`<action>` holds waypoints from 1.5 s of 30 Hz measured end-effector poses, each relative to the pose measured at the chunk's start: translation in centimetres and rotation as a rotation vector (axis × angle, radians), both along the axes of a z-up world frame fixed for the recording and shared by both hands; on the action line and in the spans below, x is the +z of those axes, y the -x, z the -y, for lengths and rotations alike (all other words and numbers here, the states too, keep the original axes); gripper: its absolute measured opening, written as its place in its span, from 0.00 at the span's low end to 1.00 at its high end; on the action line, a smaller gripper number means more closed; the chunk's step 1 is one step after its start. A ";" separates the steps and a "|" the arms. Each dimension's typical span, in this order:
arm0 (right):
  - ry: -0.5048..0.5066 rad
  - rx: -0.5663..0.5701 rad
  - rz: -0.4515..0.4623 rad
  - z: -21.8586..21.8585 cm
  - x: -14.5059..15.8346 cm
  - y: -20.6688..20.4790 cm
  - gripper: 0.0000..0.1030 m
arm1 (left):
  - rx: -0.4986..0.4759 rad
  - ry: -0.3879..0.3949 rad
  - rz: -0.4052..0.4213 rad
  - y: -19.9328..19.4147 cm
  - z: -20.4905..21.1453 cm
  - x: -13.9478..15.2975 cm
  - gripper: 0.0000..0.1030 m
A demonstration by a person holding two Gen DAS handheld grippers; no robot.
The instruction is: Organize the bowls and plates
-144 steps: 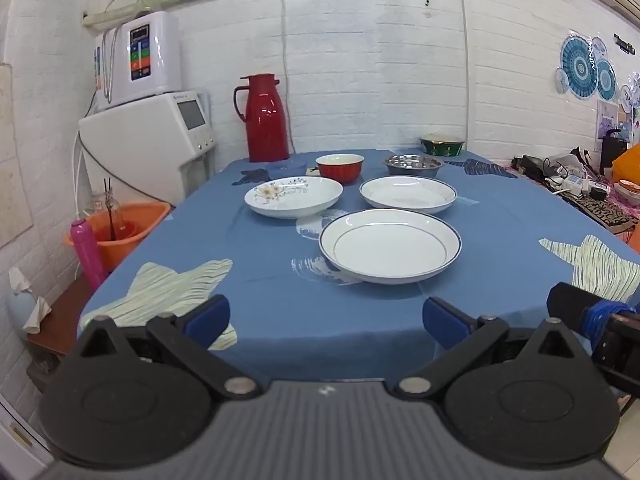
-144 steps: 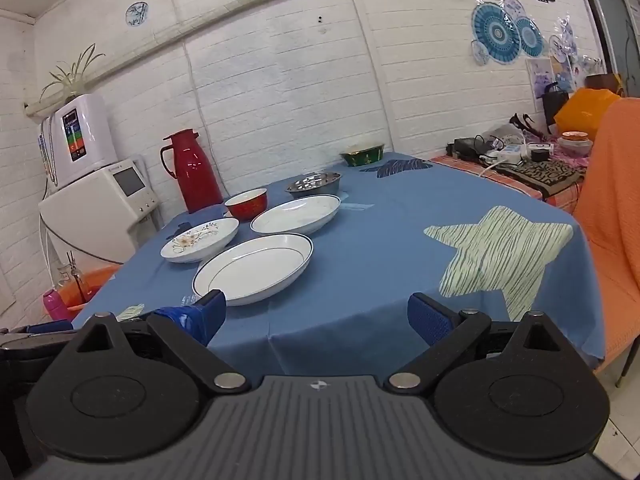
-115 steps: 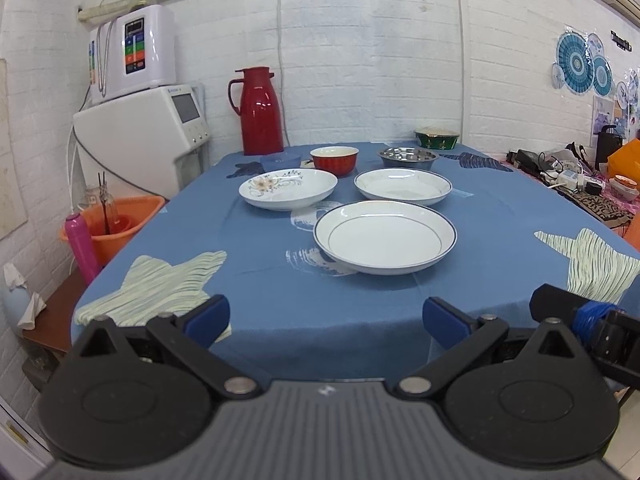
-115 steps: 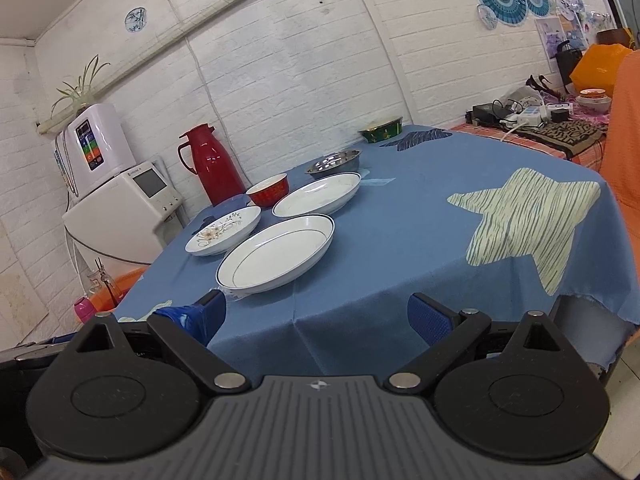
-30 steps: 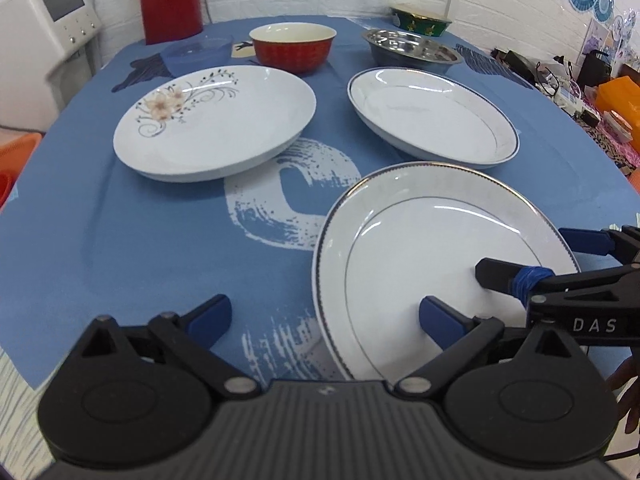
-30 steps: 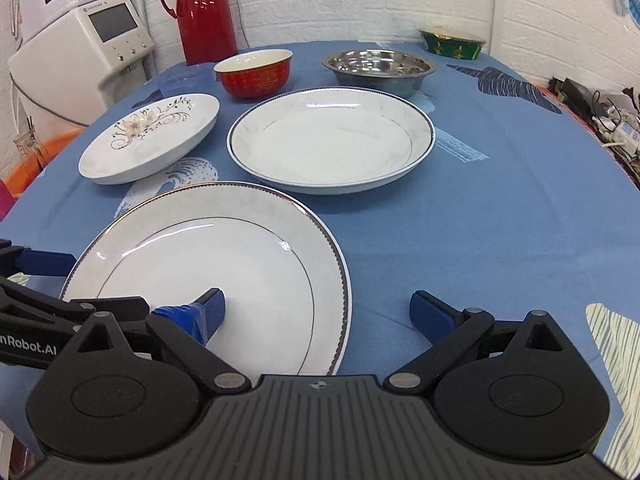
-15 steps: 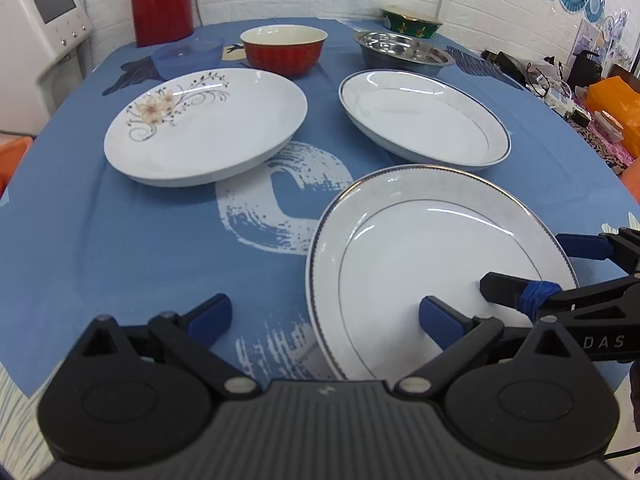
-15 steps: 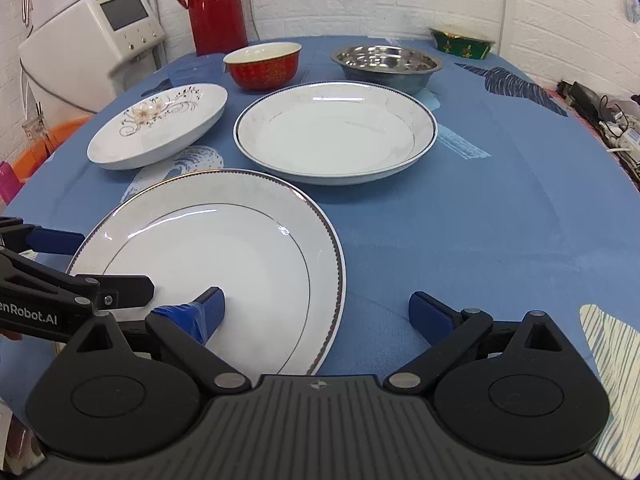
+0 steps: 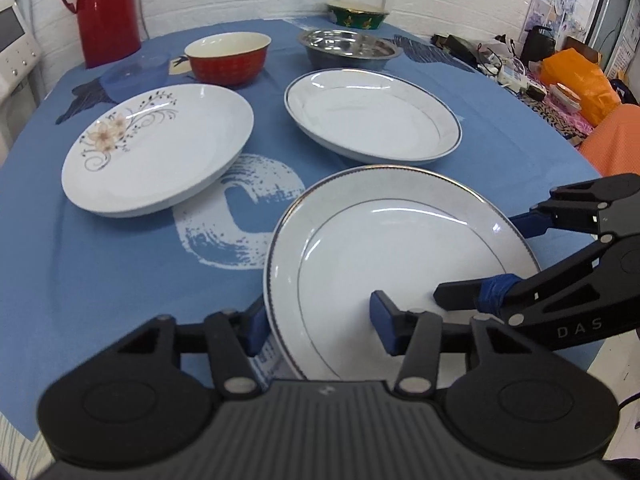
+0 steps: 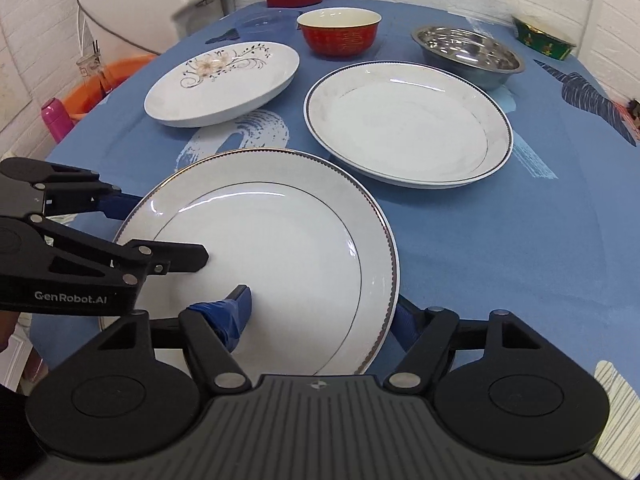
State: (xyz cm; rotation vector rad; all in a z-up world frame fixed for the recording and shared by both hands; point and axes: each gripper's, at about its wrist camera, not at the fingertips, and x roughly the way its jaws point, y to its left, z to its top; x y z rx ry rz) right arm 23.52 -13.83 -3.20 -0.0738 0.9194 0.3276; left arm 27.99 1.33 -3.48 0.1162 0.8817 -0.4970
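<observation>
A white gold-rimmed plate (image 9: 400, 260) (image 10: 280, 248) lies nearest on the blue table (image 9: 120, 260). My left gripper (image 9: 320, 322) (image 10: 164, 228) grips its left rim, one finger on top and one outside the edge. My right gripper (image 10: 320, 316) (image 9: 480, 258) holds the right rim the same way. Behind are a floral plate (image 9: 160, 148) (image 10: 224, 80), a blue-rimmed deep plate (image 9: 372, 116) (image 10: 408, 124), a red bowl (image 9: 228, 58) (image 10: 340, 34), a steel bowl (image 9: 348, 50) (image 10: 468, 56) and a green bowl (image 9: 358, 14) (image 10: 544, 38).
A red thermos (image 9: 106, 12) stands at the table's far left edge with a clear small dish (image 9: 136, 76) before it. Off the left side are a white appliance (image 10: 160, 0) and an orange basin (image 10: 104, 80). Clutter sits beyond the right edge.
Both grippers came in from the table's front edge to the near plate. In the last half second their jaws narrowed onto its left and right rims.
</observation>
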 end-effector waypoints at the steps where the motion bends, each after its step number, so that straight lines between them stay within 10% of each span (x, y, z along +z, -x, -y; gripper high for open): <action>1: -0.007 -0.016 0.002 0.0 0.0 0.2 0.57 | 0.009 0.020 -0.004 -0.1 -0.3 0.0 0.39; 2: -0.016 -0.038 0.001 -0.1 0.0 0.3 0.57 | 0.019 0.044 -0.014 -0.2 -0.5 0.0 0.26; 18: -0.283 0.010 0.022 -8.1 1.1 0.7 0.60 | 0.267 0.028 -0.030 1.6 -10.6 2.5 0.25; 36: -0.210 0.047 0.018 -11.6 -0.3 -1.4 0.62 | 0.308 -0.082 0.067 0.0 -12.1 0.4 0.26; 37: -0.206 0.060 0.024 -11.6 -0.3 -1.2 0.62 | 0.302 -0.077 0.068 0.0 -12.1 0.4 0.30; 39: -0.207 0.073 0.009 -11.1 -0.1 -1.1 0.61 | 0.309 -0.032 0.039 -0.1 -12.7 0.5 0.80; 45: -0.239 -0.067 0.144 -6.7 3.4 -2.2 0.61 | 0.390 0.008 0.150 -0.9 -15.7 3.5 0.88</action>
